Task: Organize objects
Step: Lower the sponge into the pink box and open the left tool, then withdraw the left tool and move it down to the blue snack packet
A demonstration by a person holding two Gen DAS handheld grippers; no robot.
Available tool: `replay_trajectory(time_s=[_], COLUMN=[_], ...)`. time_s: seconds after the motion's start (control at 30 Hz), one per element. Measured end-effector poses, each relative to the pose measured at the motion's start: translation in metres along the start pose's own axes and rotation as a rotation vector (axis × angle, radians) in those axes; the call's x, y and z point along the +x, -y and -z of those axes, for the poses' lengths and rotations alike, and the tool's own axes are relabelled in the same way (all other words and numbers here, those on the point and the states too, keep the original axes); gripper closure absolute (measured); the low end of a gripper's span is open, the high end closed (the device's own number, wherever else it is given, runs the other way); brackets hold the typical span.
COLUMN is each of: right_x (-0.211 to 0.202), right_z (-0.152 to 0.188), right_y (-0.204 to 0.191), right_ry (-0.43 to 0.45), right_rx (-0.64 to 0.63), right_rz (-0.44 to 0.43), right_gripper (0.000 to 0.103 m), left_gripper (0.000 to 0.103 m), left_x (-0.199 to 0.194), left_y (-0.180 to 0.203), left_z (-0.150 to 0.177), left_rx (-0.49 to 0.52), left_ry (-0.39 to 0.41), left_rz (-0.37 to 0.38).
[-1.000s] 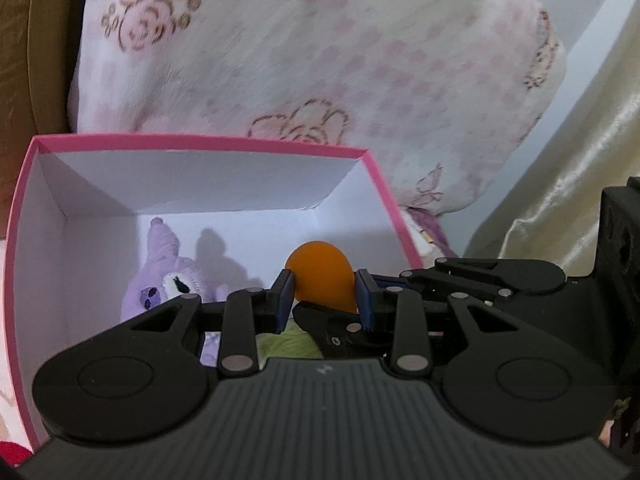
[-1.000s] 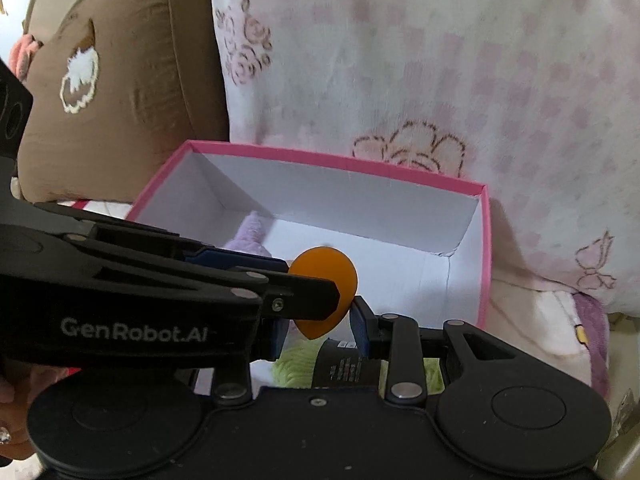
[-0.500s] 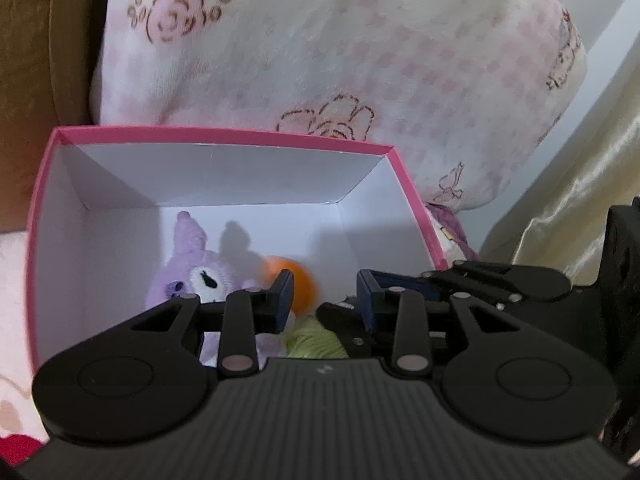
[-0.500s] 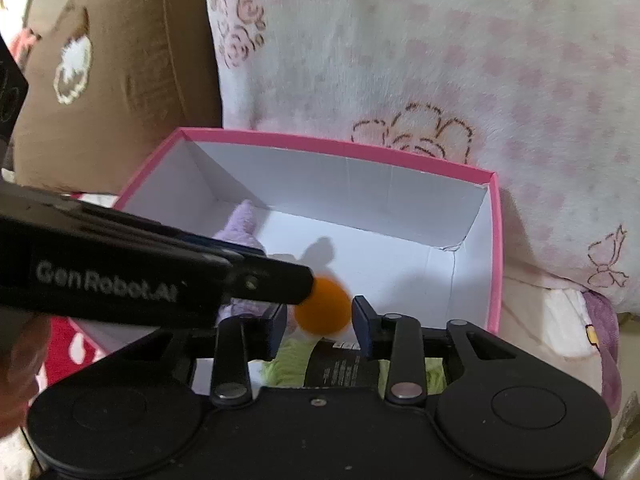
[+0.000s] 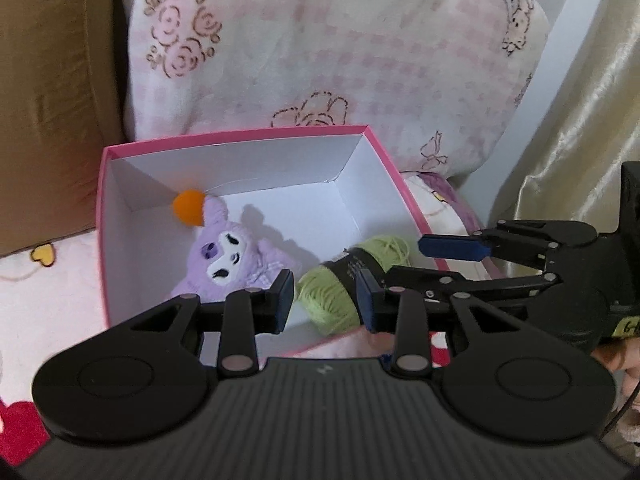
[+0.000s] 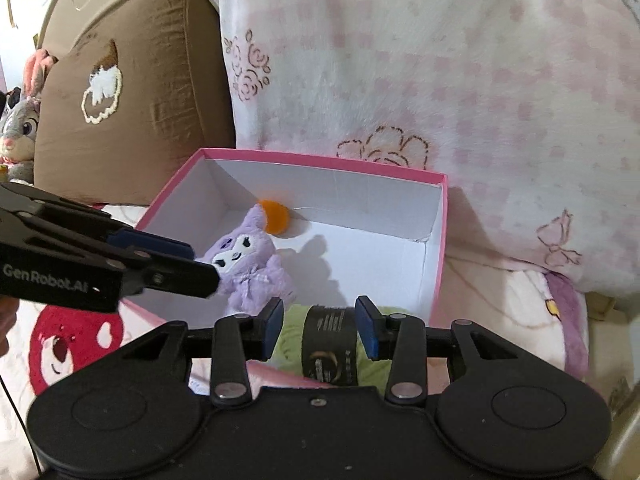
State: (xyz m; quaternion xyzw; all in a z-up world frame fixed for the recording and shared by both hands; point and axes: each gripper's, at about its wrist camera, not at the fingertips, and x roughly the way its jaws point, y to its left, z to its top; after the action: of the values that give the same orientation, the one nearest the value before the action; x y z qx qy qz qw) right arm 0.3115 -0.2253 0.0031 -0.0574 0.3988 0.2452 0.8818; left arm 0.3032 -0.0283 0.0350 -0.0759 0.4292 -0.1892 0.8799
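Note:
A pink box with white walls sits on the bed. Inside it, an orange ball rests in the far corner against the ear of a purple plush toy. A green yarn skein with a black label lies by the near wall. My left gripper hovers above the near wall, jaws narrowly apart and empty. My right gripper is just behind the yarn. Its jaws are opening and its pads are clear of the label.
A large pink-and-white flowered pillow leans behind the box, and a brown cushion stands to its left. A grey bunny plush is at the far left and a cream curtain hangs on the right. The bedsheet carries a red bear print.
The orange ball left my left gripper's jaws, fell into the box and rolled to the far corner. Both grippers drew back and up. The right jaws widened.

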Motion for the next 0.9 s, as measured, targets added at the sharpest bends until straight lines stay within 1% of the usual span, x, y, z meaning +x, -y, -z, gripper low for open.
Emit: replay_trajectory(time_s=[0.03,0.27,0.33,0.37,0.4,0.43,0.47,0.5,0.57,0.67,0.73,0.9], right_x=[-0.004,-0.037,-0.05,-0.058,-0.066,-0.075,-0.083,-0.09,-0.102,-0.115,-0.123,-0.14], right_z=[0.001,0.004,0.003,0.003,0.003,0.004,0.006,0.008,0.01,0.014,0.018,0.038], right_y=[-0.002,-0.023,-0.03,-0.034,-0.039,-0.044,-0.05,-0.054,-0.063,-0.074,-0.08,-0.094], right_ry=[-0.001,0.006,0.016,0.022,0.029,0.04,0.052,0.061,0.065,0.047,0.043,0.046], right_rx=[-0.003,-0.036,-0.048,-0.056,-0.066,-0.079,-0.092,-0.104,-0.124,-0.139,-0.145,-0.164], right_rz=[0.003,0.019,0.022,0.021,0.02,0.021,0.023,0.024,0.026,0.026,0.024,0.007], right_gripper=[0.054,0.054,0.051,0.048,0.042,0.038,0.032,0.03,0.03,0.03,0.028,0.02], left_gripper=[0.069,0.069,0.069,0.069,0.068,0.065,0.062,0.062,0.062,0.061,0.058,0.052], left_x=[-0.006,-0.045,-0.057,-0.063,-0.071,-0.077,-0.083,-0.089,-0.1,-0.117,-0.127,-0.146], left_y=[0.001,0.004,0.007,0.008,0.011,0.012,0.015,0.018,0.023,0.031,0.036,0.043], left_z=[0.001,0.008,0.011,0.012,0.015,0.017,0.021,0.024,0.03,0.04,0.046,0.063], left_rx=[0.006,0.026,0.034,0.041,0.049,0.058,0.069,0.078,0.098,0.11,0.123,0.138], left_ry=[0.005,0.012,0.009,0.011,0.012,0.011,0.008,0.007,0.001,-0.011,-0.006,-0.021], left_rz=[-0.006,-0.036,-0.04,-0.043,-0.048,-0.05,-0.056,-0.065,-0.074,-0.076,-0.081,-0.078])
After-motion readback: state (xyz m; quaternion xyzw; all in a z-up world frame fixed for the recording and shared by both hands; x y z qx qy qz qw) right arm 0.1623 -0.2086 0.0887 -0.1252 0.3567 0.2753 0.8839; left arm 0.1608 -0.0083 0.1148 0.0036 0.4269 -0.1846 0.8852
